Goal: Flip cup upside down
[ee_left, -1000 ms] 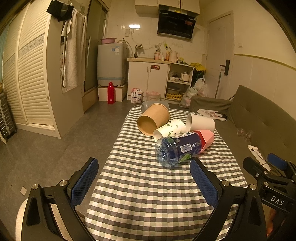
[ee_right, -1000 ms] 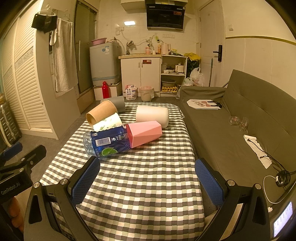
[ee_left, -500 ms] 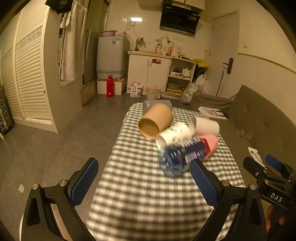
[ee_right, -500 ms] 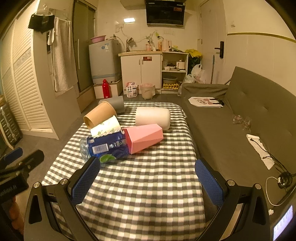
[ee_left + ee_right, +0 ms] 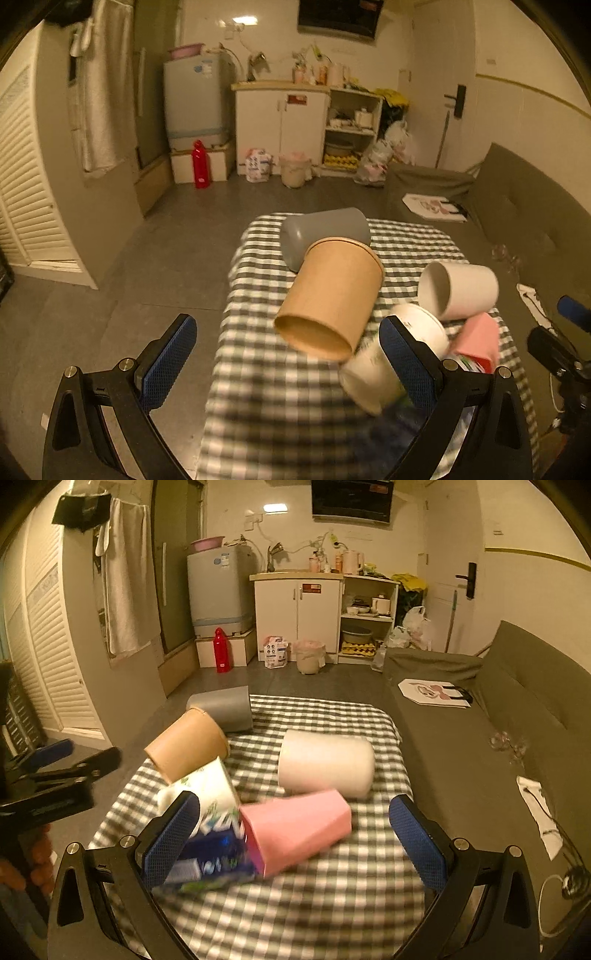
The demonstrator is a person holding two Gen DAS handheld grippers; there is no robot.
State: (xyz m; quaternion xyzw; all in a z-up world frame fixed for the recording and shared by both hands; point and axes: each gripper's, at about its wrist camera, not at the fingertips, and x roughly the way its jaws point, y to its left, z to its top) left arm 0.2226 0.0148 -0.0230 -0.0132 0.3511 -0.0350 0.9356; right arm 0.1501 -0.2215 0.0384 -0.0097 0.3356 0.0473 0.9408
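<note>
We found the brown cup lying on its side on the table, mouth toward us, just ahead between the left gripper's wide-open, empty jaws. The right gripper, equally open and empty, faced the pink cup, so we judged the left nearer.

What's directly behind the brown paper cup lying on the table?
A grey plastic cup on its side lies behind the brown paper cup. Its lower part is covered; contact cannot be told.
</note>
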